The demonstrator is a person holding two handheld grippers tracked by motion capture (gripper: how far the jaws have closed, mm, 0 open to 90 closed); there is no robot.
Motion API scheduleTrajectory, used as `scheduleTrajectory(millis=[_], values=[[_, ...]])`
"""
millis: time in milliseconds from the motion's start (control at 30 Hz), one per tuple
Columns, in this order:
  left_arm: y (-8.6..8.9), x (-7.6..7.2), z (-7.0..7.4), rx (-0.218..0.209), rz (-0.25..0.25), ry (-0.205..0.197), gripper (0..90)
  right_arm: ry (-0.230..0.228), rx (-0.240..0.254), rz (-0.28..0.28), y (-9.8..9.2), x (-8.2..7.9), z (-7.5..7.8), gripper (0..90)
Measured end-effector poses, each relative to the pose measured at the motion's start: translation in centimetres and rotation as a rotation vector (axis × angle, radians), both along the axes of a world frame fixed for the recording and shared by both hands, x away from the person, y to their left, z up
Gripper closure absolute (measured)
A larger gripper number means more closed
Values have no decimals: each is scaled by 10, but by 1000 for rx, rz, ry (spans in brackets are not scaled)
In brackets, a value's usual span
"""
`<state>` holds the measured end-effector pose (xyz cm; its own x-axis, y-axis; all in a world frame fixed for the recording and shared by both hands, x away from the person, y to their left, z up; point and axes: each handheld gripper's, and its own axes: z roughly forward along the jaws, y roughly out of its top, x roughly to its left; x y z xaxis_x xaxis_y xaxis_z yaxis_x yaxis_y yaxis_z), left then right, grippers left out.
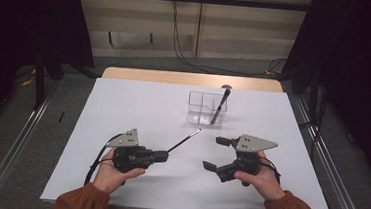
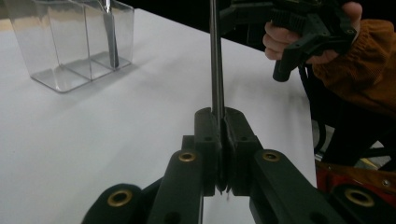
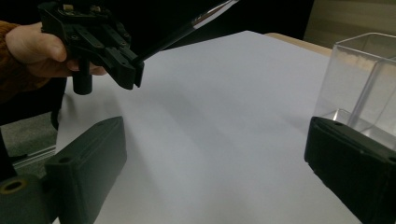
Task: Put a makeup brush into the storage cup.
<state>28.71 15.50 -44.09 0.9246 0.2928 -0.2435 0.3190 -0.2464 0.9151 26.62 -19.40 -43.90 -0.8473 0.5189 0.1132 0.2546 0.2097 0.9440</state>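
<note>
So the count was two pens: one [image 1: 184, 140] clamped in the left tongs [image 1: 162, 156], one [image 1: 220, 106] standing in the single clear holder [image 1: 199, 107]. Two tongs total, the right tongs [image 1: 217, 152] wide apart, one table [image 1: 138, 111].

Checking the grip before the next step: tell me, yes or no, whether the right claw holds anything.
No: the right claw stands open above the table with nothing between its jaws, while the left claw grips the pen.
</note>
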Motion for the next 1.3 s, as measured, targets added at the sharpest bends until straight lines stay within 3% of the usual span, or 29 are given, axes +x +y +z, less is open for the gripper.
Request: scheduleTrajectory(millis=[233,600,800,1000,1300], values=[[-4,-2,2,-34,6,-33,854,-4,25,28,5,-2,4,25],[-14,-5,2,-30,-19,-49,854,11,53,42,12,0,6,66],[-17,-5,1,-33,-17,-50,854,19,83,20,13,4,10,112],[-19,-5,0,-30,-24,-50,854,19,89,39,18,6,13,156],[-21,-5,-2,-13,-38,-49,854,21,121,60,23,10,15,300]])
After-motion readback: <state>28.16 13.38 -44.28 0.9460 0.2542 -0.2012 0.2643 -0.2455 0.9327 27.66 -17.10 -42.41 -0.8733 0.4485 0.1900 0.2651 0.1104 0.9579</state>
